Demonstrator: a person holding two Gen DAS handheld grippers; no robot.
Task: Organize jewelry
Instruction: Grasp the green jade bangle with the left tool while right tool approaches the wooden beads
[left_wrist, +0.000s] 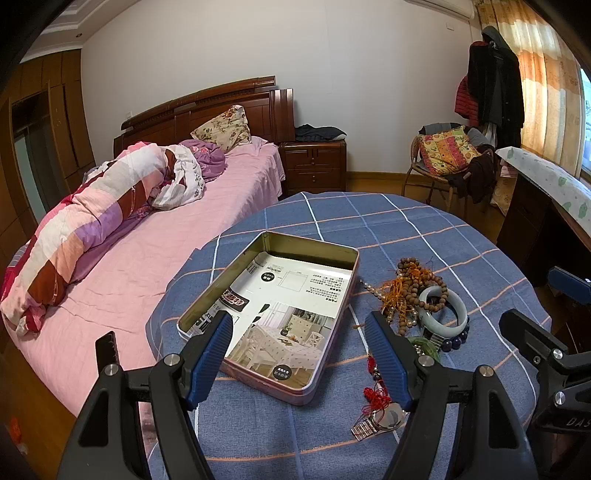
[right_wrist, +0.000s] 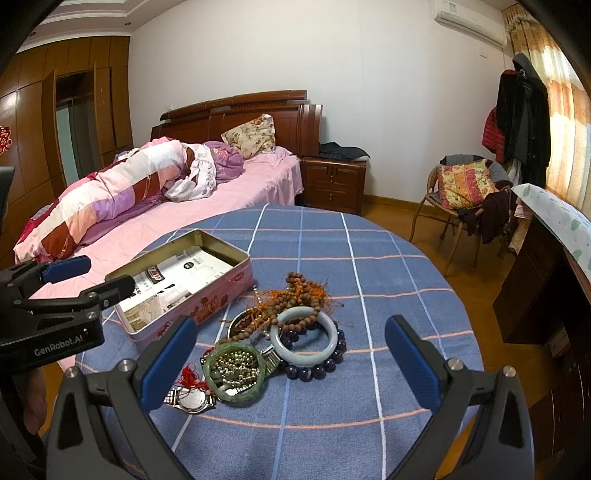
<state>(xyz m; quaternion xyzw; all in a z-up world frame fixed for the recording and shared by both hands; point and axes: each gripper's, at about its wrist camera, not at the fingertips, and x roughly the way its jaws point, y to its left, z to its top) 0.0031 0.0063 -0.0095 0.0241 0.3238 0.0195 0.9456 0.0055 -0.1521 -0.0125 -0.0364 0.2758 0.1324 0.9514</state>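
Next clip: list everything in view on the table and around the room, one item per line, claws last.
Tin box: 1, pink outside, open, paper-lined, table's left.
Wooden bead string: 1, brown with orange tassel, top of pile.
Pale bangle: 1, whitish-green, over purple beads.
Purple bead bracelet: 1, dark purple.
Green bangle: 1, around pearly beads.
Watch: 1 clear, silver, nearest edge, by red cord.
Tablecloth: 1, blue checked.
Bed: 1, pink sheet.
Chair: 1, clothes-laden.
Left claw: open, above tin.
Right claw: open, above pile.
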